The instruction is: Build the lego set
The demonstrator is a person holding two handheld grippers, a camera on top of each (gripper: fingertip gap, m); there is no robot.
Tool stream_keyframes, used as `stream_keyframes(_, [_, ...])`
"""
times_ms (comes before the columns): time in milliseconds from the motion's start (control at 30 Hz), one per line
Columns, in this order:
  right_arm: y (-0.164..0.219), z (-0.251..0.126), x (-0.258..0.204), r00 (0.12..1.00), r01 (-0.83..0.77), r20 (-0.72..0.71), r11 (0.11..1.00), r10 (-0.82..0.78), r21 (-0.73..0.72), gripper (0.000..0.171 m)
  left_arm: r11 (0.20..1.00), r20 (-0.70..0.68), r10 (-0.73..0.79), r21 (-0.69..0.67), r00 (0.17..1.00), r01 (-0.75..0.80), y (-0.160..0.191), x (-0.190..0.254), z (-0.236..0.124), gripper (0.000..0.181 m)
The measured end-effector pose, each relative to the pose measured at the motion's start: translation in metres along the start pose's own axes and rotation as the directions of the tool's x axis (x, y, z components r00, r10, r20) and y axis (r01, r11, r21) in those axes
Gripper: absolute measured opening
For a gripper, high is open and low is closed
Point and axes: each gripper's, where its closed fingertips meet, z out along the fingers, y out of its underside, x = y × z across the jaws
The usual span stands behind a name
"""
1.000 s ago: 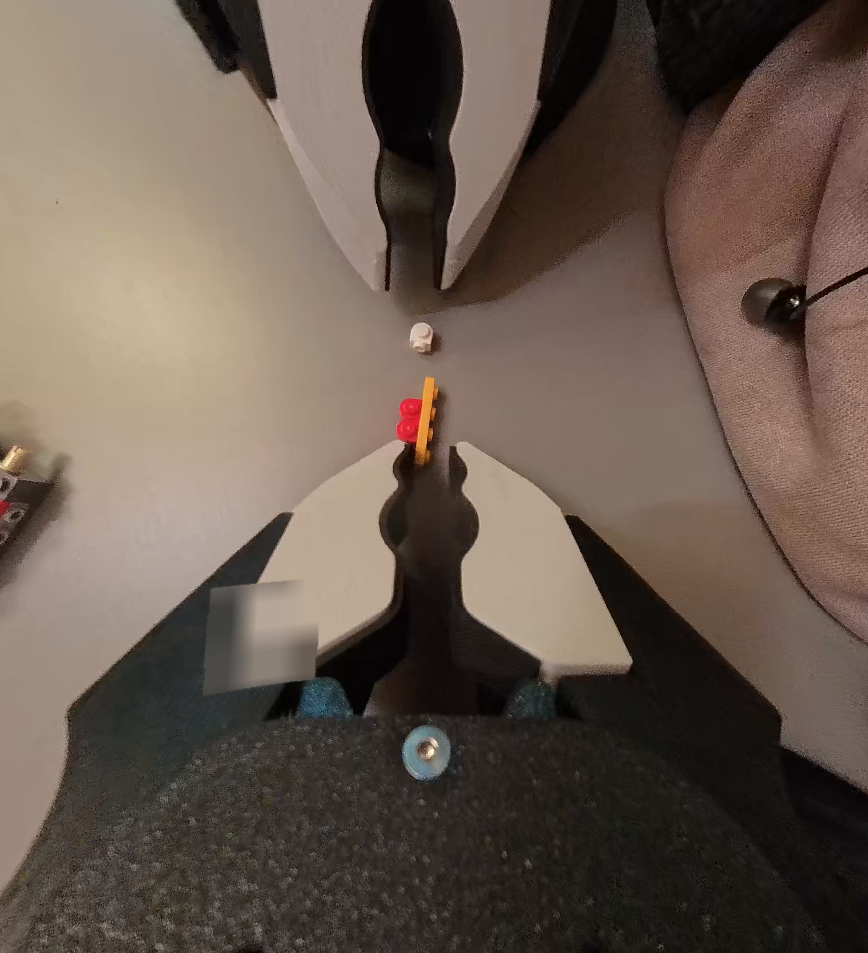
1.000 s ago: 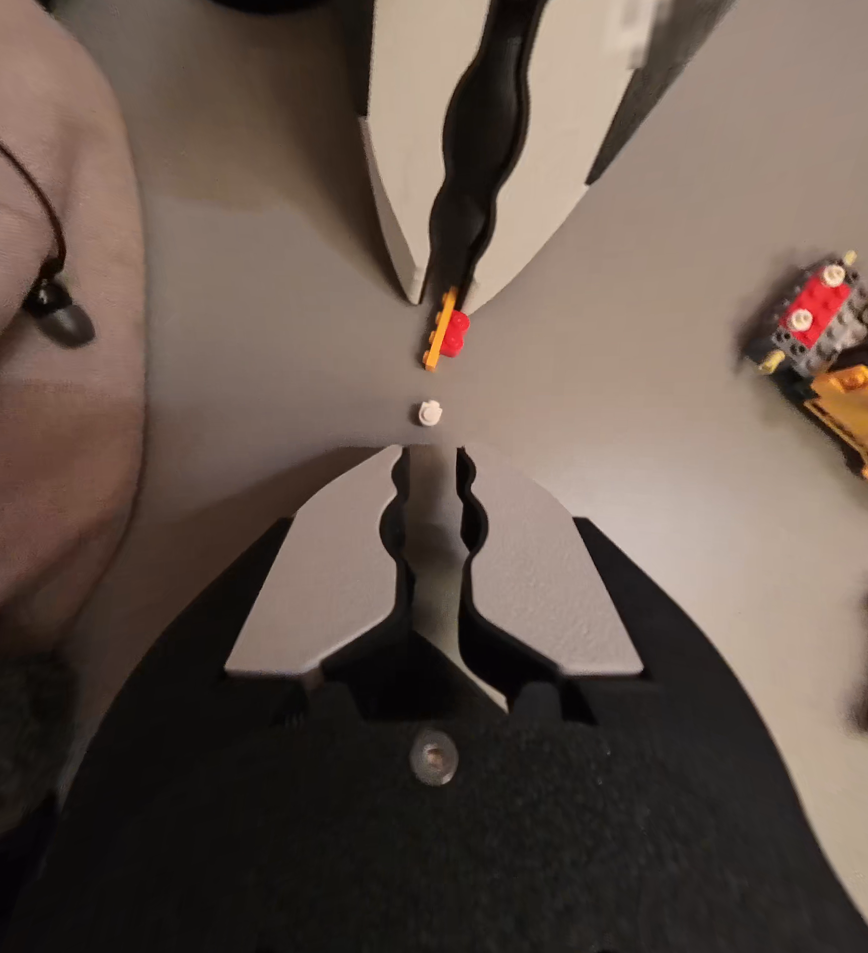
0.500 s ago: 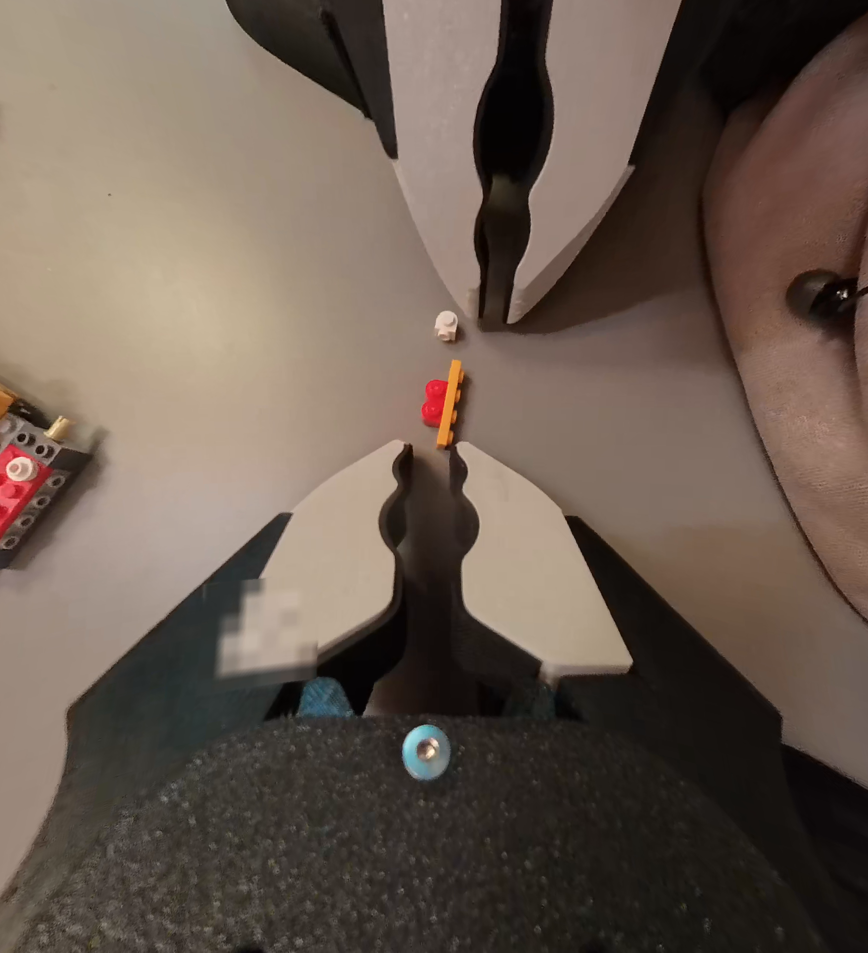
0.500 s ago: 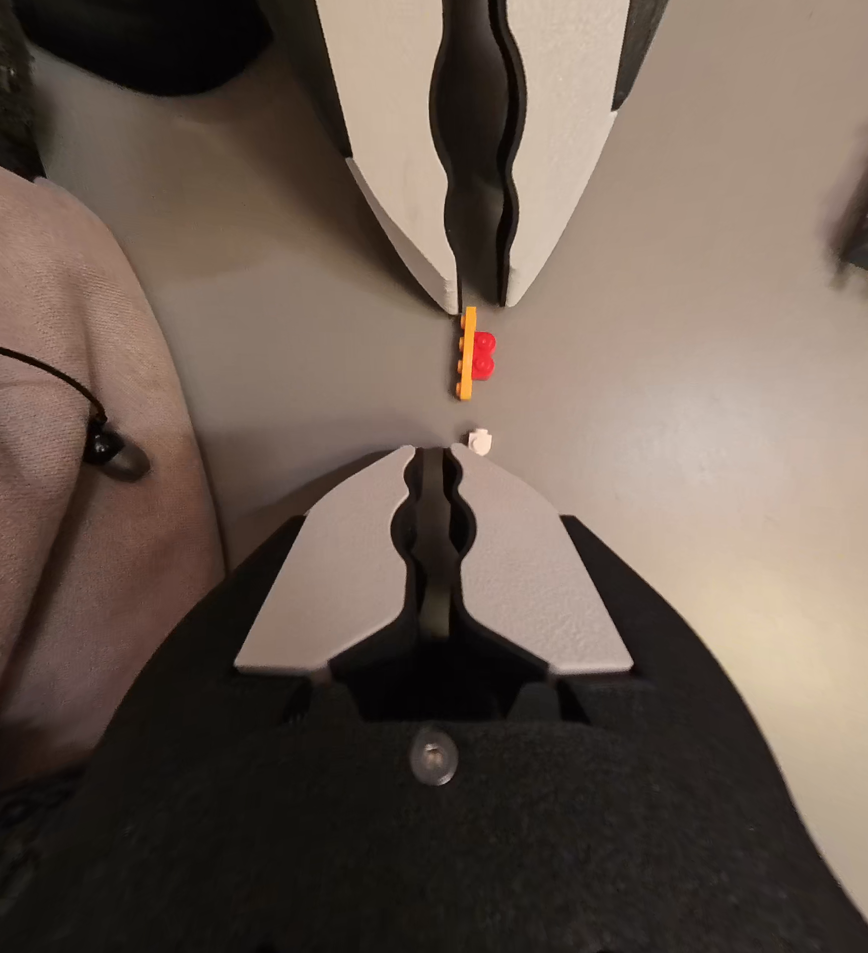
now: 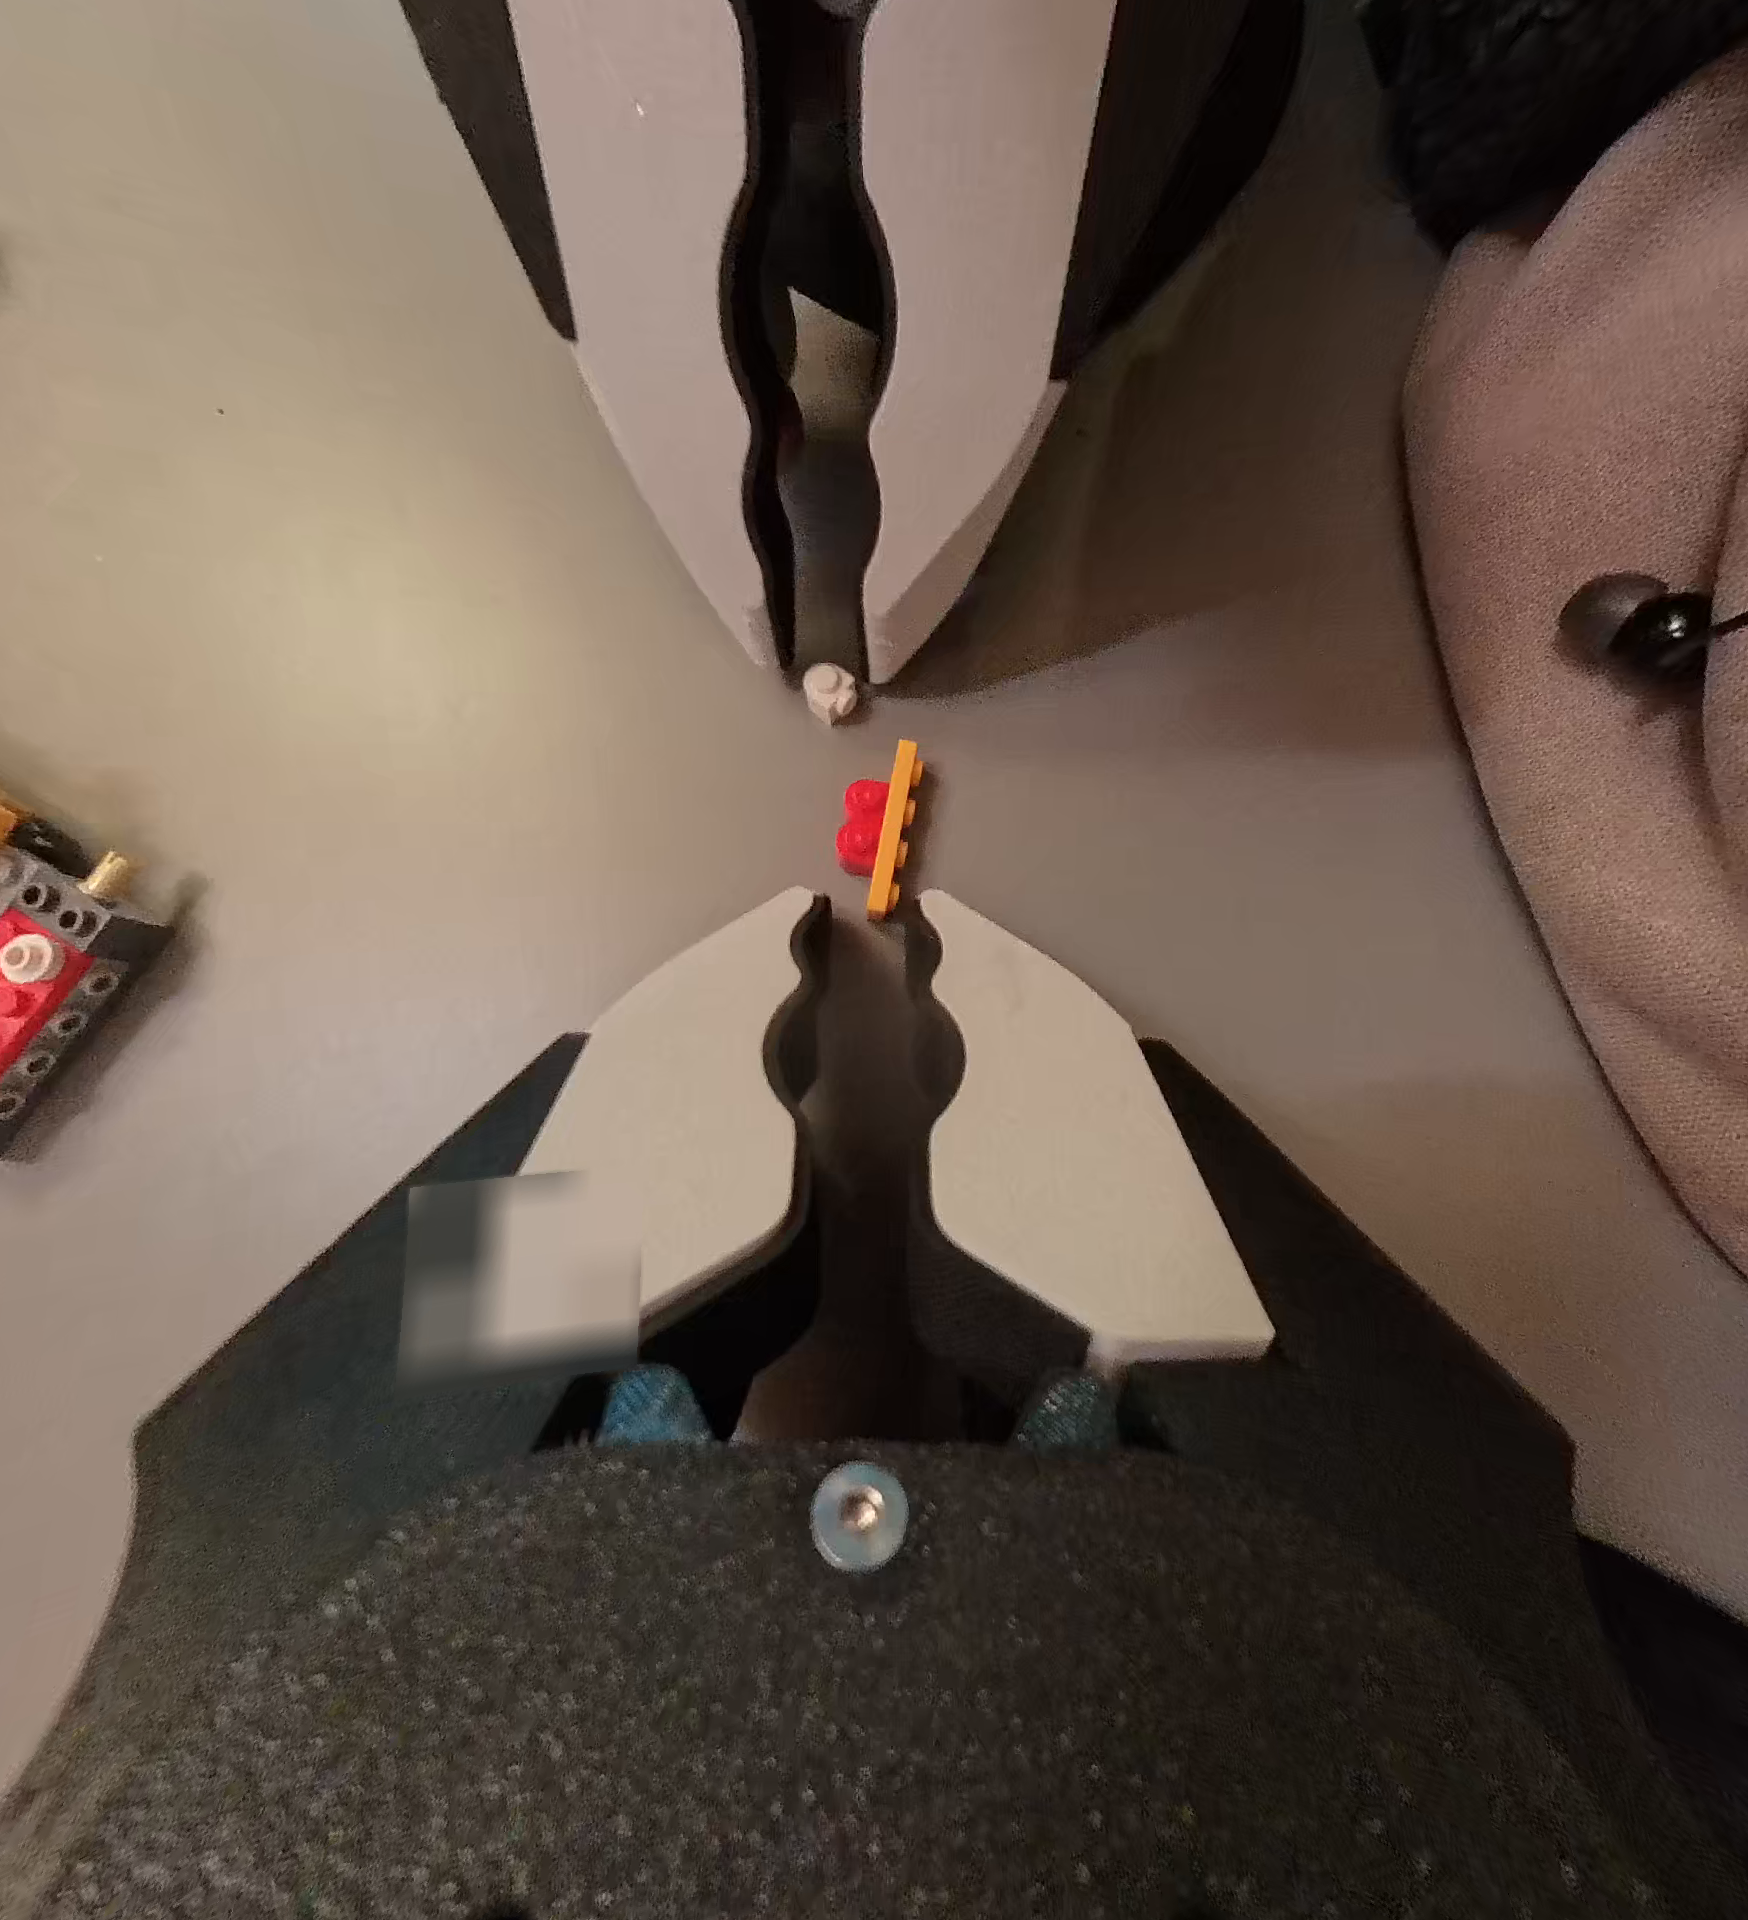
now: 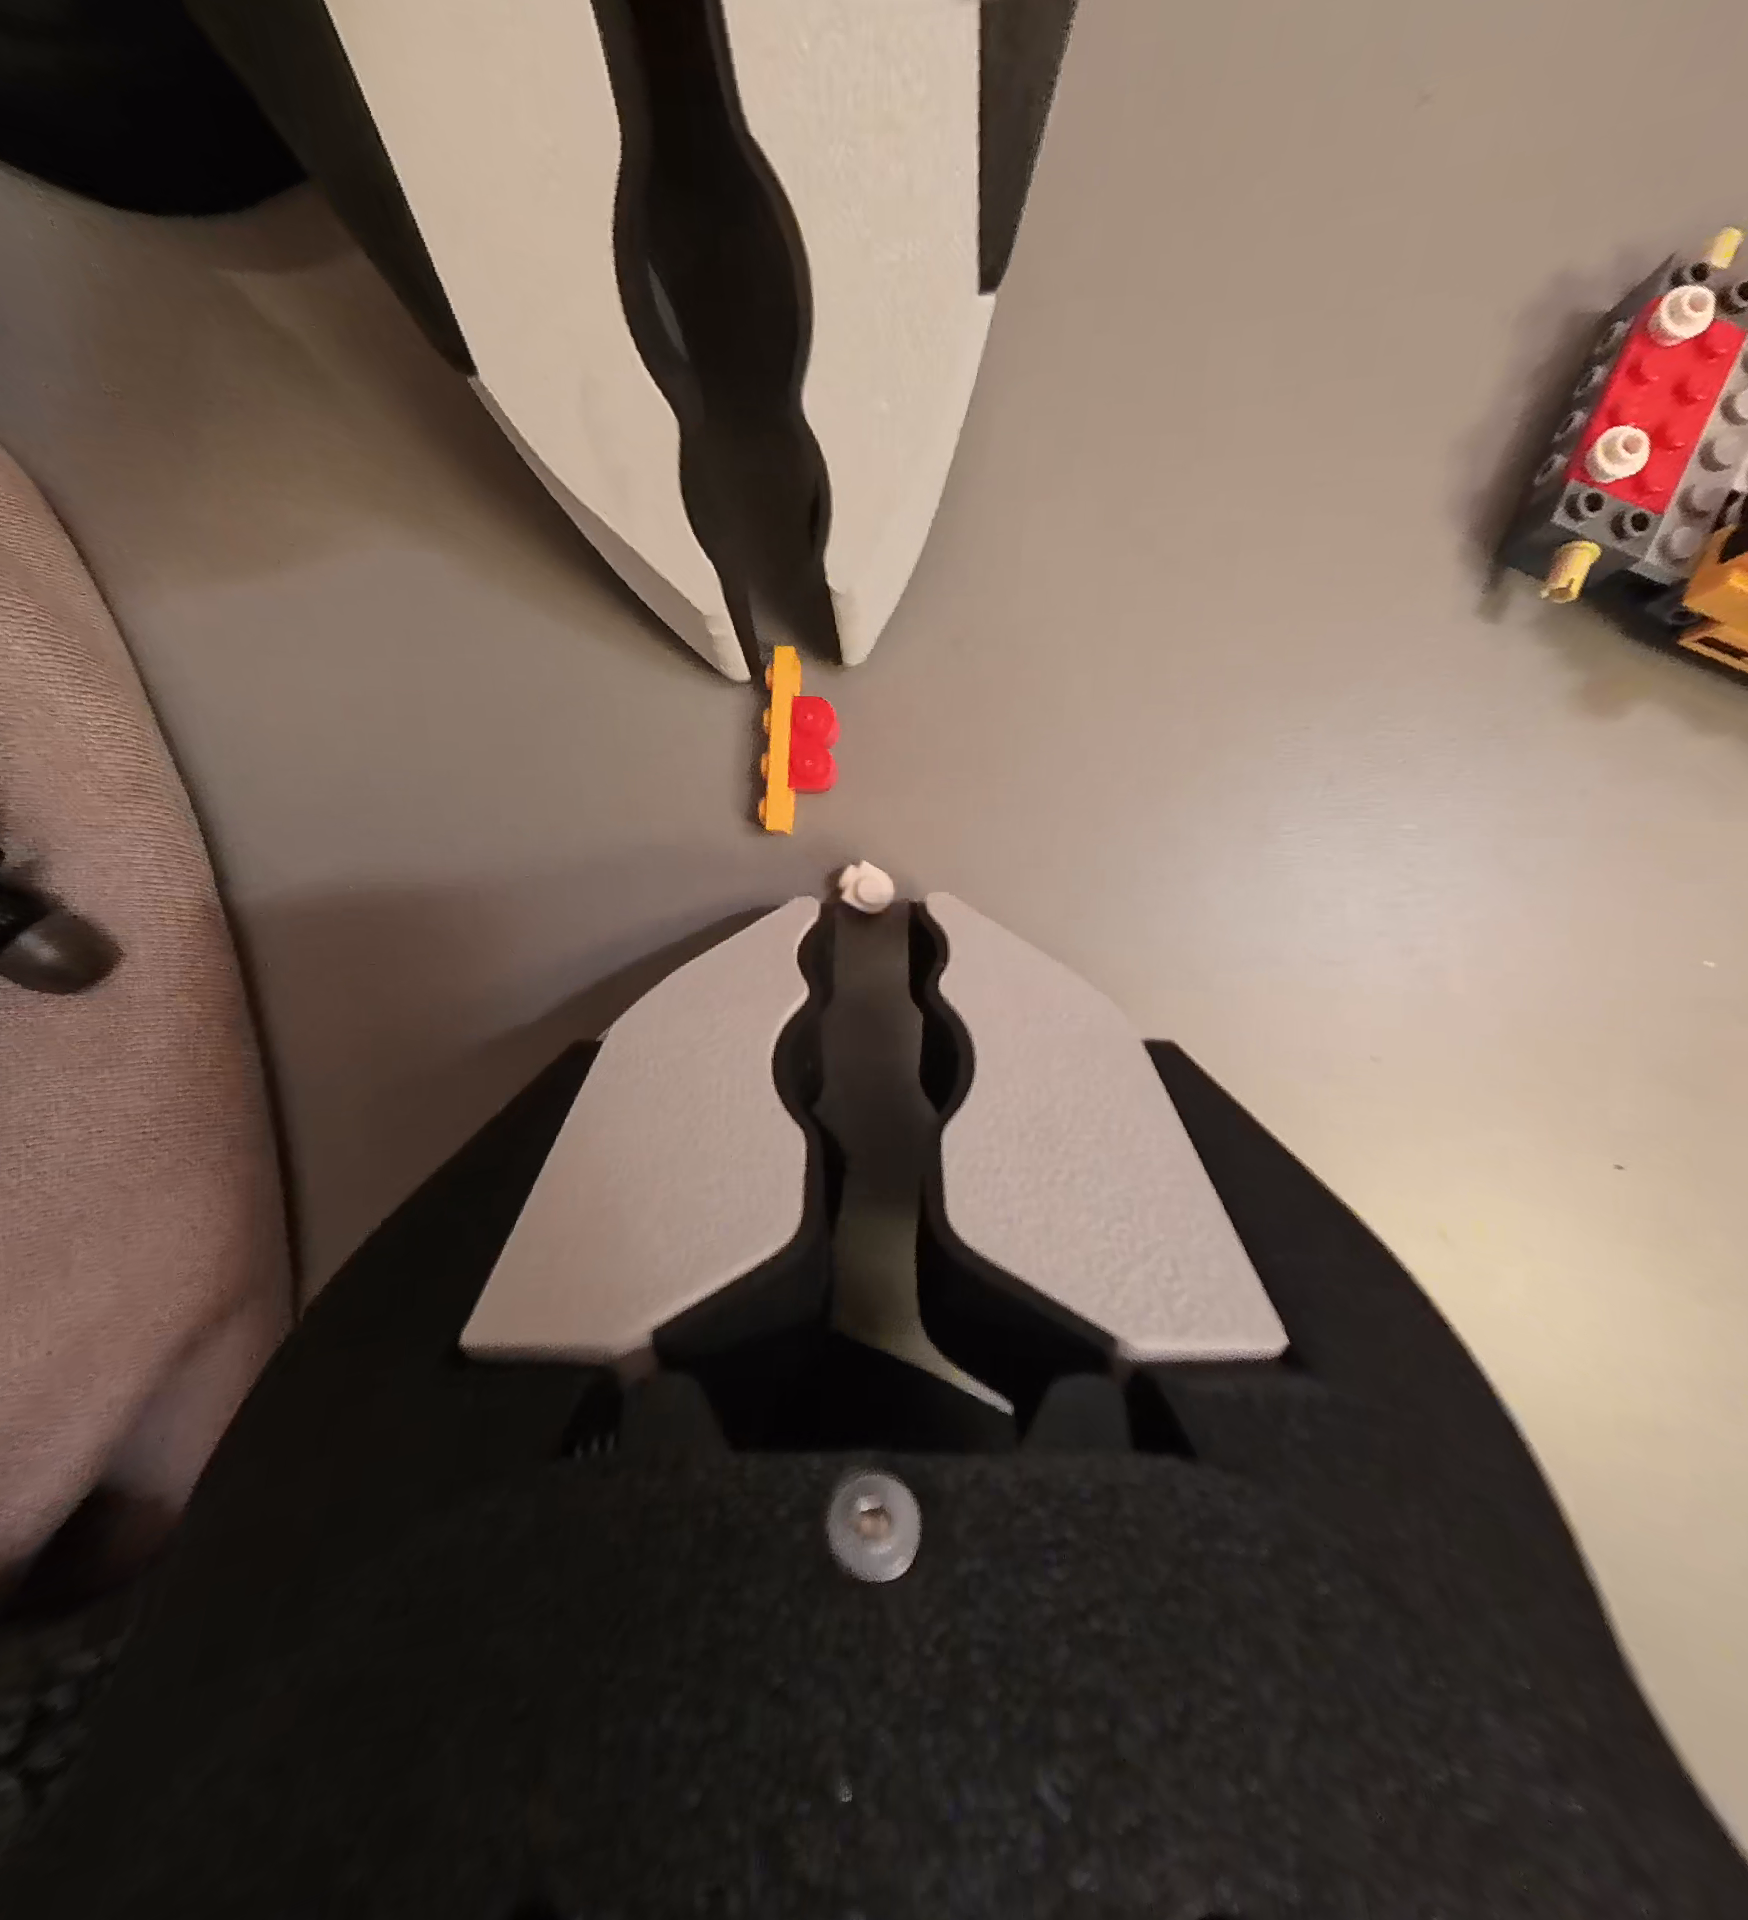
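Note:
A small orange plate (image 5: 894,821) with a red piece (image 5: 857,826) on its side lies on the grey table between my two grippers, which face each other. My left gripper (image 5: 870,902) is open, and the plate's near end sits just at its tips, untouched. A tiny white round stud (image 6: 865,888) lies on the table between the tips of my right gripper (image 6: 870,904), which is slightly open and not closed on it. The right wrist view also shows the orange plate (image 6: 779,738), the red piece (image 6: 813,743) and the left gripper (image 6: 795,660). The left wrist view also shows the stud (image 5: 830,691).
A partly built lego vehicle with grey, red and yellow parts (image 6: 1680,436) stands off to one side; it also shows in the left wrist view (image 5: 8,1008). A person's beige garment (image 5: 1628,935) with a black cord toggle (image 5: 1628,634) borders the other side. My right fingertips sit around 4 centimeters from my left ones.
My right gripper has opened a little and shifted so the white stud now sits between its tips. My left gripper has moved back up to the plate's end.

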Motion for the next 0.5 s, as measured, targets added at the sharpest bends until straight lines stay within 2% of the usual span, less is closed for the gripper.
stream_keyframes(167, [-0.0031, 0.0033, -0.0011, 1.0, 0.02, 0.019, 1.0, -0.02, 0.024, 0.009, 1.0, 0.006, 0.013, 0.008, 1.0, -0.014, -0.0046, 0.0021, 0.0042, 0.011])
stream_keyframes(500, [-0.0081, 0.0064, -0.0065, 0.951, 0.253, 0.173, 0.967, -0.256, 0.038, 0.01, 1.0, 0.014, 0.018, 0.013, 1.0, -0.018, -0.0071, 0.001, 0.0067, 0.006])
